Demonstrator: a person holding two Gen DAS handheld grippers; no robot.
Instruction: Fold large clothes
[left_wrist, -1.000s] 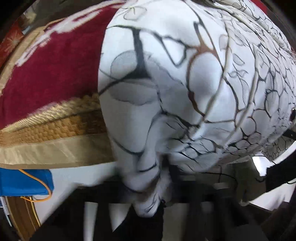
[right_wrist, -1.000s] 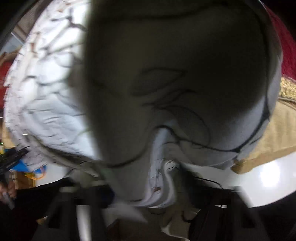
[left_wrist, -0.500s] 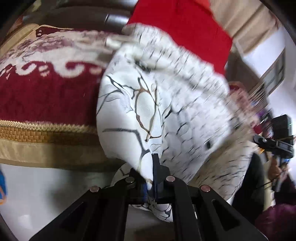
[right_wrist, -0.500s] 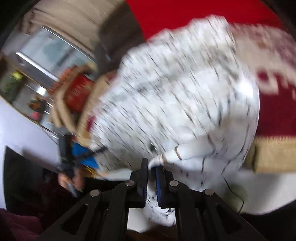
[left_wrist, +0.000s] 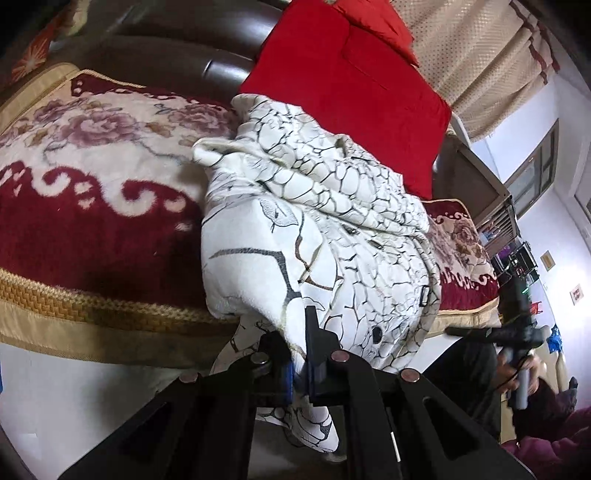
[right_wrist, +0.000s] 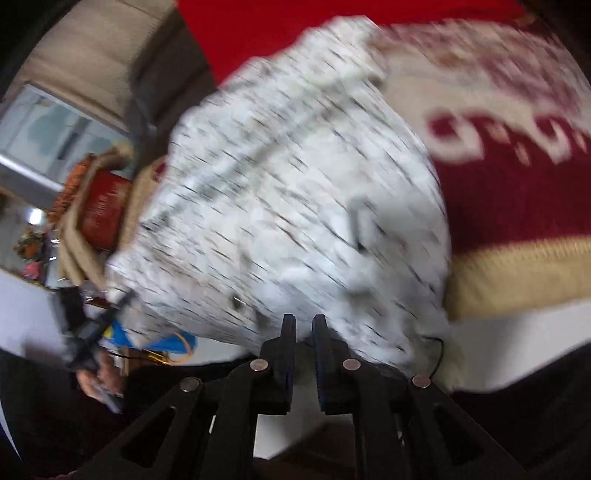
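Left wrist view: the left gripper (left_wrist: 300, 350) pinches the garment's (left_wrist: 332, 229) hem at 6 o'clock; it lies heaped on the sofa (left_wrist: 92, 206). The right gripper (right_wrist: 303, 334) is slightly parted, holding nothing, beside the garment (right_wrist: 295, 206).

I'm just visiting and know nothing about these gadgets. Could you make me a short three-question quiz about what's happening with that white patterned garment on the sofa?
1. True or false: the left gripper has cloth of the white garment pinched between its fingers.
2. What lies under the garment? A) a dark red floral sofa cover B) a glass table C) a wooden floor
3. Fill in: behind the garment, against the sofa back, leans a plain ____ cushion.

Key
1. True. In the right wrist view the right gripper shows a narrow gap with no cloth in it, though that view is blurred.
2. A
3. red
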